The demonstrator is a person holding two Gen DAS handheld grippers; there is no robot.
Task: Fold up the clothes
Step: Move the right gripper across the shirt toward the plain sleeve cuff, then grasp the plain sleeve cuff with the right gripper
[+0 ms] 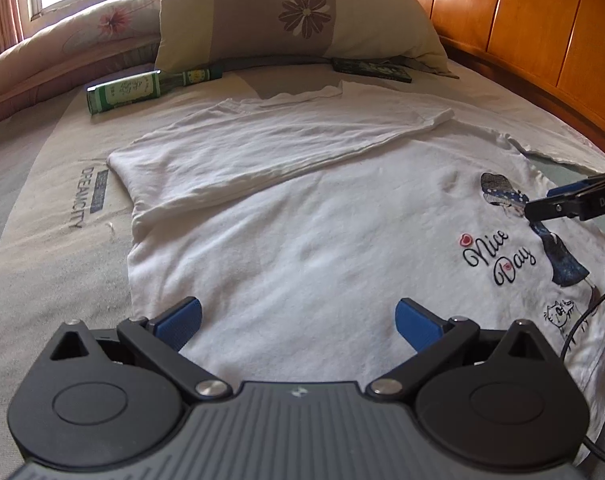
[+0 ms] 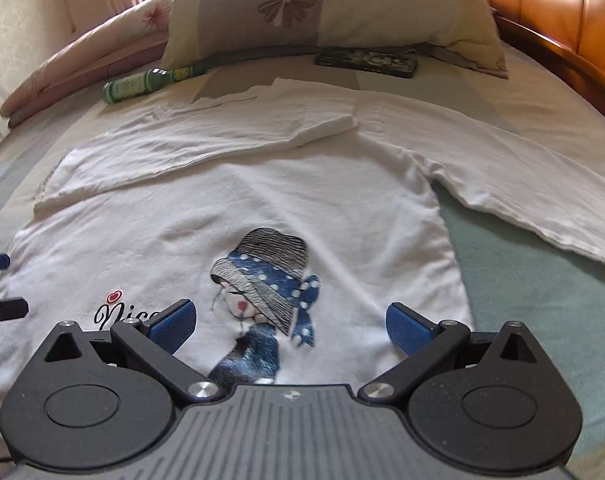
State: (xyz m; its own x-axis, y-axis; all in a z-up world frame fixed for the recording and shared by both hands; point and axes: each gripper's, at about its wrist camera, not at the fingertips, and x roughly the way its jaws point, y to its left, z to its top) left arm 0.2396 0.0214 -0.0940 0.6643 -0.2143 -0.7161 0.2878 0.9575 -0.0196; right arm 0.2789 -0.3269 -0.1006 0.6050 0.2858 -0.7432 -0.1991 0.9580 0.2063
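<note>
One white long-sleeve shirt (image 1: 302, 240) is spread flat on the bed (image 1: 42, 208), print side up, taking up most of the middle. Going left to right: the sheet itself has "DREAMCITY" (image 1: 80, 196) printed on it just off the shirt's left edge. Up near the pillow (image 1: 294, 8) a green bottle (image 1: 142, 88) lies on its side; its label is too small to read. The left sleeve (image 1: 262, 144) is already folded across the chest, cuff ending near the collar. Further right there's the print: a girl in a striped hat with a blue polka-dot scarf (image 2: 270, 276), plus "Nice Day" (image 1: 498, 256) in curly script with little red hearts. The other sleeve (image 2: 522, 196) is still out to the right over a pale green patch of bedding (image 2: 542, 300).

Left gripper (image 1: 298, 320) hangs over the plain lower-left part of the shirt, jaws spread wide, holding nothing. Right gripper (image 2: 290, 324) is over the print, also wide apart and empty. Its side reads "DAS", the rest cut off.
</note>
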